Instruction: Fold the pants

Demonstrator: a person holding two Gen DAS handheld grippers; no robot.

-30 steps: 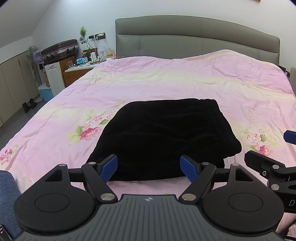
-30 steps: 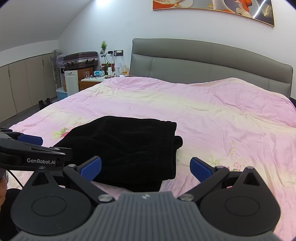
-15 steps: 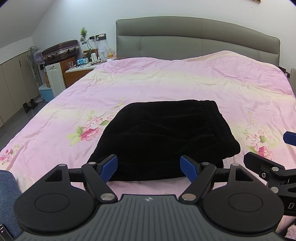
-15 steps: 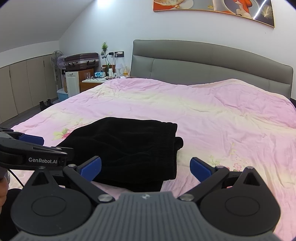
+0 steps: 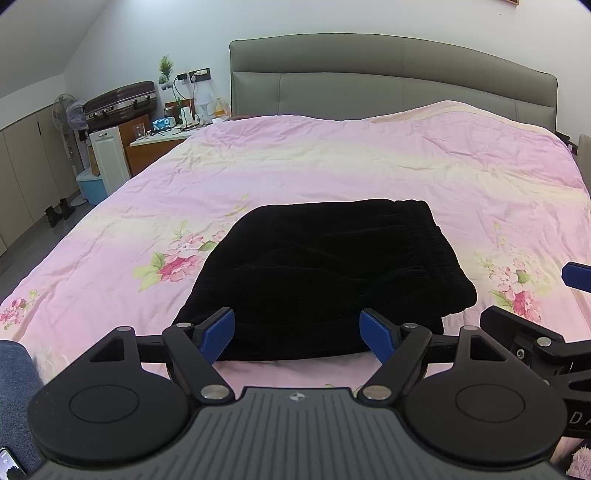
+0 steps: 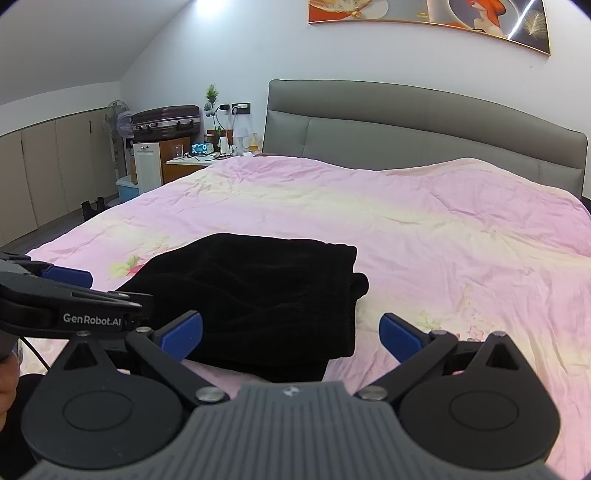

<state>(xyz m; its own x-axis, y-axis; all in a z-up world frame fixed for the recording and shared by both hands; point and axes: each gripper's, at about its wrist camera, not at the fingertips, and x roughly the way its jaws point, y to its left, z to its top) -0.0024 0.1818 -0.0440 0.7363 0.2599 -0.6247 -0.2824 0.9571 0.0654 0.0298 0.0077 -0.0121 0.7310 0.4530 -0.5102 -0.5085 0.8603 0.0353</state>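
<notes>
Left wrist view: black pants [image 5: 325,273] lie folded in compact stack on pink floral bedspread [image 5: 332,166], near foot of bed. Left gripper [image 5: 297,330] hovers at stack's near edge, jaws apart, empty. Right gripper [image 5: 532,336] visible at right edge. Grey headboard [image 5: 391,70] behind; suitcase [image 5: 120,101] on cabinet at left.

Right wrist view: right gripper [image 6: 290,332] over stack's right corner, jaws wide apart, holding nothing. Pants [image 6: 258,291] sit left of centre. Left gripper [image 6: 66,295] alongside at left. Painting [image 6: 428,18] above headboard.
</notes>
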